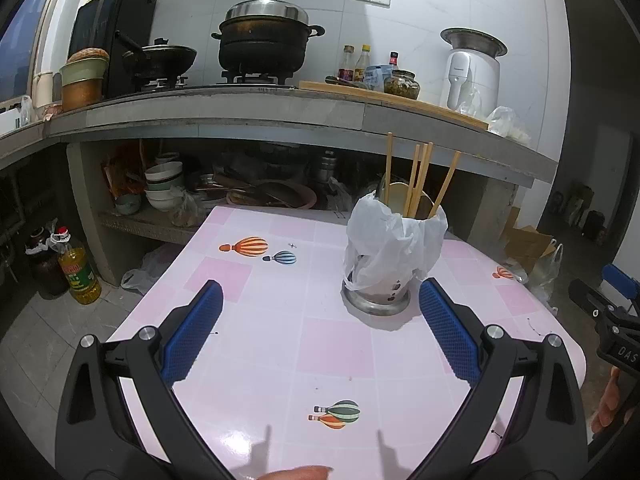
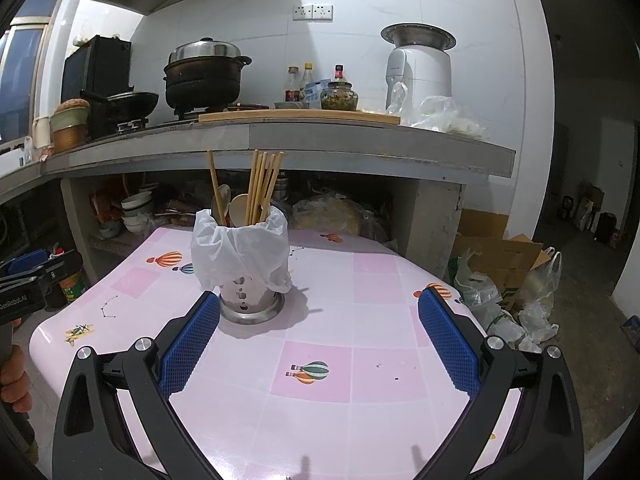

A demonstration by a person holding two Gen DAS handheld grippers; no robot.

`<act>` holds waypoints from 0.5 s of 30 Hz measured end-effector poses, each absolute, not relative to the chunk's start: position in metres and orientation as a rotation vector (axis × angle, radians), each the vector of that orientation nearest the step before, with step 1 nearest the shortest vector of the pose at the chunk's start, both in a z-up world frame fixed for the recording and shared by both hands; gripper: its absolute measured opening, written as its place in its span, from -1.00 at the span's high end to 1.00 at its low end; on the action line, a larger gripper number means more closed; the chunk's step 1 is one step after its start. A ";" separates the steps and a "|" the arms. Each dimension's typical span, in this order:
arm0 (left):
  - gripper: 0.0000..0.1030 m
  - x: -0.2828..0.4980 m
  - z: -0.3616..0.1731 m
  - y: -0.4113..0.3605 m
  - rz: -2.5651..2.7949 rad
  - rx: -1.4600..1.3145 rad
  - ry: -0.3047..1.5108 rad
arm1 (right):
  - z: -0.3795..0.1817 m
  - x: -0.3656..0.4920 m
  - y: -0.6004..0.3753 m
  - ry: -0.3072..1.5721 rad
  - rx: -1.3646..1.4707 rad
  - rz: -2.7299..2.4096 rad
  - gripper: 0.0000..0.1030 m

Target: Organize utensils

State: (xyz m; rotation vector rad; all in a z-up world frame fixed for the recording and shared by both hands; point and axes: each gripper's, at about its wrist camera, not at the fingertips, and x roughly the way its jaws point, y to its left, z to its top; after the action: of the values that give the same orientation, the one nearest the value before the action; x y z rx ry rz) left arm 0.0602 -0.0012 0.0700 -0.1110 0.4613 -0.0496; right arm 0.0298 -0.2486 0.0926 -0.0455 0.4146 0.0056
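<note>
We hold two grippers over a pink checked tabletop printed with hot-air balloons. Our left gripper (image 1: 320,308) has its blue-padded fingers spread wide and holds nothing; our right gripper (image 2: 318,312) is just as wide and also empty.

Just ahead of both, toward the far edge of the tabletop (image 1: 280,344), stands a perforated steel utensil holder (image 2: 250,296) on a round flanged base. A thin white plastic bag (image 2: 236,248) is draped loosely over its rim. Wooden chopsticks (image 2: 262,184) stand upright inside it, leaning in different directions, with spoons (image 2: 239,206) tucked among them. No loose utensils lie on the tabletop.

We judge the chopsticks to be light, stiff and slim, likely to roll or pivot between the pads, so a firm pinch near their upper ends looks best. The bag is soft and slippery and gives a poor hold. The holder looks rigid and fairly stable, best taken by its bare steel wall near the base.

Readable writing is scarce: "DAS" on the other tool in the left view, and "enRobot.AI" in the right view. A cooking oil bottle (image 1: 79,276) on the floor has a label too small to read
</note>
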 end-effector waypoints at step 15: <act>-0.84 0.060 0.070 -0.002 -0.050 -0.101 0.463 | 0.093 0.030 -0.248 0.415 -0.045 0.005 -0.88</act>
State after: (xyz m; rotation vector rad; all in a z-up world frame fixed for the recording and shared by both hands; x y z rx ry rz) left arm 0.0600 -0.0022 0.0705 -0.1014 0.4634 -0.0500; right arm 0.0302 -0.2484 0.0929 -0.0449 0.4148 0.0051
